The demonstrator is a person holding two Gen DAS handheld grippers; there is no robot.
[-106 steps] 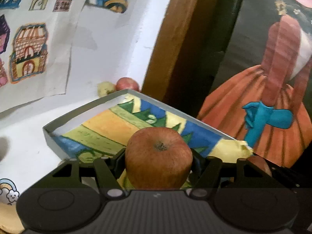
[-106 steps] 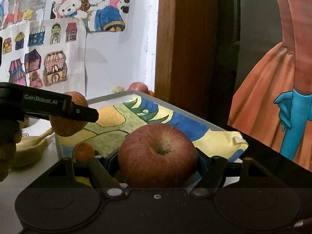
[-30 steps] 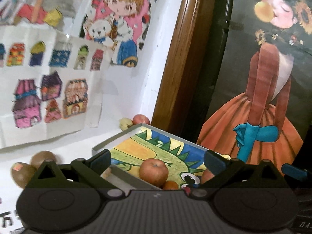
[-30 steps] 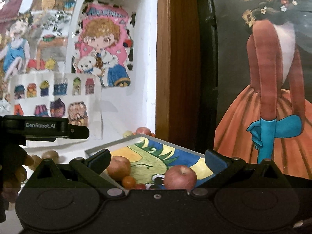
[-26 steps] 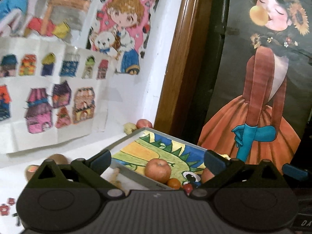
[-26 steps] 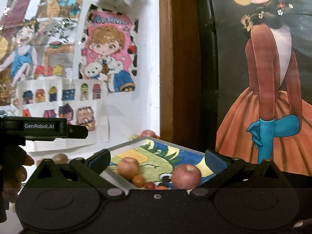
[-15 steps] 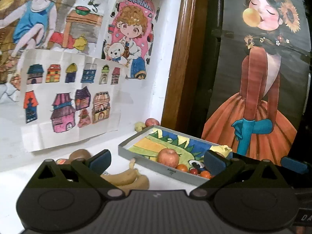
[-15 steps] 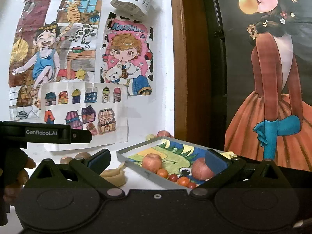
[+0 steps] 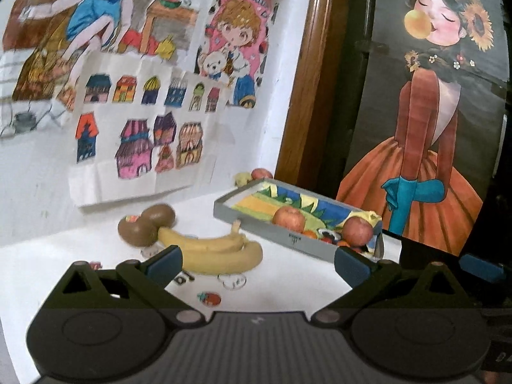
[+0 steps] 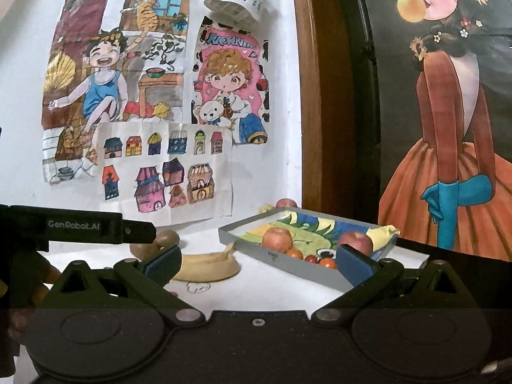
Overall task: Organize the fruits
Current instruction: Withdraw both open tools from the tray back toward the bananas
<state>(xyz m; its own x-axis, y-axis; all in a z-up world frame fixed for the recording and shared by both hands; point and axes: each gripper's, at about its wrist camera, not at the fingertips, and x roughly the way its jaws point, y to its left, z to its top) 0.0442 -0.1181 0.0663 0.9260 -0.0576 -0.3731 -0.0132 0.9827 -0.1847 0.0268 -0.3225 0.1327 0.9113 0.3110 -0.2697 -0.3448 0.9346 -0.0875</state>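
Landmark: grey tray (image 9: 289,236) on the white surface (image 9: 281,291), seen from both wrist views.

Far left of the tray: two brown kiwis (image 9: 145,225), touching each other, one with a sticker. Just right of them, between kiwis and tray, two bananas (image 9: 220,251) lie side by side, stem ends pointing toward the tray's near-left wall. Small stickers (image 9: 208,298) on the surface in front of the bananas.

Inside the tray: one apple (image 9: 288,218) near the left-middle, a second apple (image 9: 357,231) toward the right end, several small red and orange fruits (image 10: 315,260) between them along the near wall. Exact count of the small fruits not resolvable. Tray floor carries a coloured drawing.

Behind the tray's far-left corner: a red fruit (image 9: 261,173) and a pale yellowish one (image 9: 242,178) against the wall. Drawings (image 10: 166,176) taped to the wall left of the tray; a wooden frame (image 10: 312,96) and a dress poster (image 10: 448,160) behind and to its right.

Left hand-held gripper (image 9: 257,264): fingers spread wide, nothing between them, in front of the tray and bananas.

Right hand-held gripper (image 10: 258,261): fingers spread wide, empty; its right fingertip overlaps the tray's right end in view. The left tool's body crosses this view at far left, partly hiding the kiwis.
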